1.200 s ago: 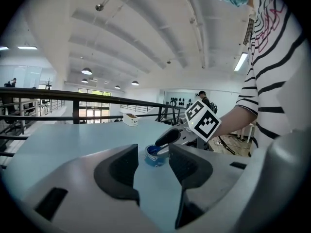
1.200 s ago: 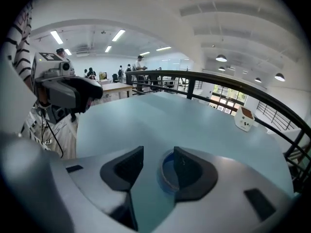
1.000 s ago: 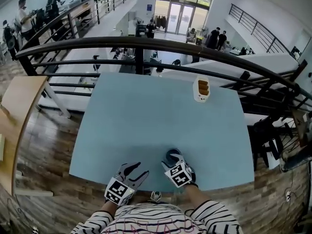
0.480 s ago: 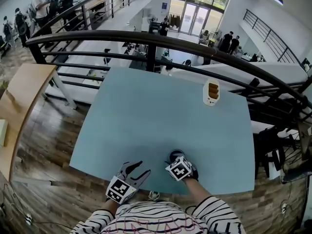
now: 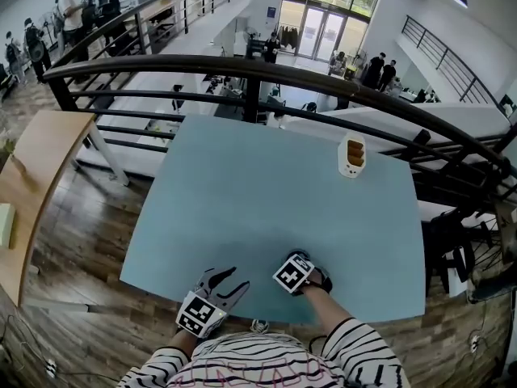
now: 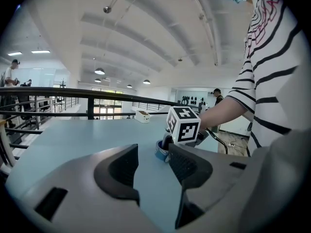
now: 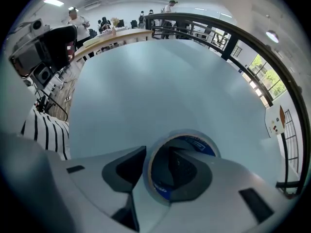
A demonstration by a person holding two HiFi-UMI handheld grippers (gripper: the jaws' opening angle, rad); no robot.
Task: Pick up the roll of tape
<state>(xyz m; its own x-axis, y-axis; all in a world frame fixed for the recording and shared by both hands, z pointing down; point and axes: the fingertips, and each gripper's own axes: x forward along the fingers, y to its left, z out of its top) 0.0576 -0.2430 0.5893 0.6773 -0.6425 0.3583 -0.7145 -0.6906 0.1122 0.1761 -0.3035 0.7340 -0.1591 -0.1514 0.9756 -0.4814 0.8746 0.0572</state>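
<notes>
Right gripper (image 7: 158,155) clamped on roll of tape (image 7: 197,143) wall, by table's (image 5: 242,192) near edge; lift not yet evident. Left gripper (image 6: 153,154) jaws apart, idle.

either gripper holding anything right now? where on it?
Left gripper: open, empty. Right gripper straddles the wall of the roll of tape, one jaw in the core, one outside; a firm clamp can't be confirmed.
</notes>
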